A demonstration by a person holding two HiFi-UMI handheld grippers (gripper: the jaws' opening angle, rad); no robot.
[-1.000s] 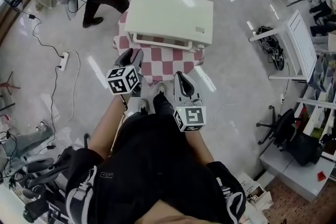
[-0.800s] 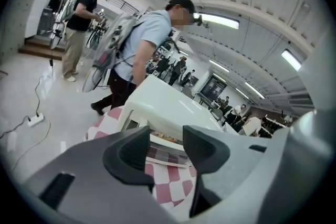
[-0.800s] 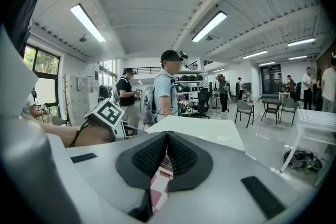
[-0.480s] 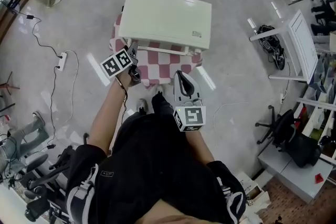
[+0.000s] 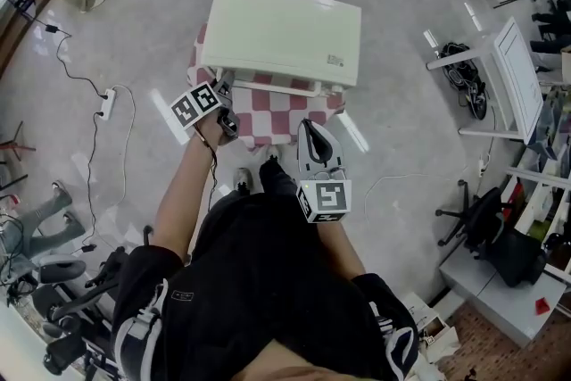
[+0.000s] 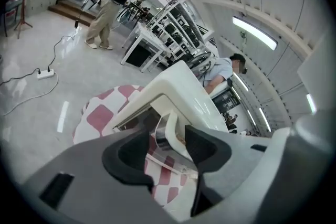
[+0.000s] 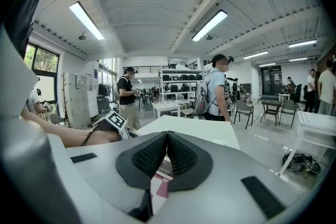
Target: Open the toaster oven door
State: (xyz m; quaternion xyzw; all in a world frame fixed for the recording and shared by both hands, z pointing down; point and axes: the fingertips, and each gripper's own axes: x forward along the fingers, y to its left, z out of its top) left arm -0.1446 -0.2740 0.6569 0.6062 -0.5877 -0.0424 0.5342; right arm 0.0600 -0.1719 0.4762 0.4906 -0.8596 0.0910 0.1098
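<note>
Sitting on checkered worktop: 1 toaster oven. Left hand-held gripper opening around door handle; right hand-held gripper closed, empty. 1 power strip, 9 o'clock.

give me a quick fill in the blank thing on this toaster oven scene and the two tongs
1. The toaster oven stands on a red-and-white ____ cloth.
2. The left tongs, jaws opening, have the bar-shaped ____ on the oven's front between them.
3. The right tongs are ____, with nothing between them.

Missing words: checked; handle; shut
</note>
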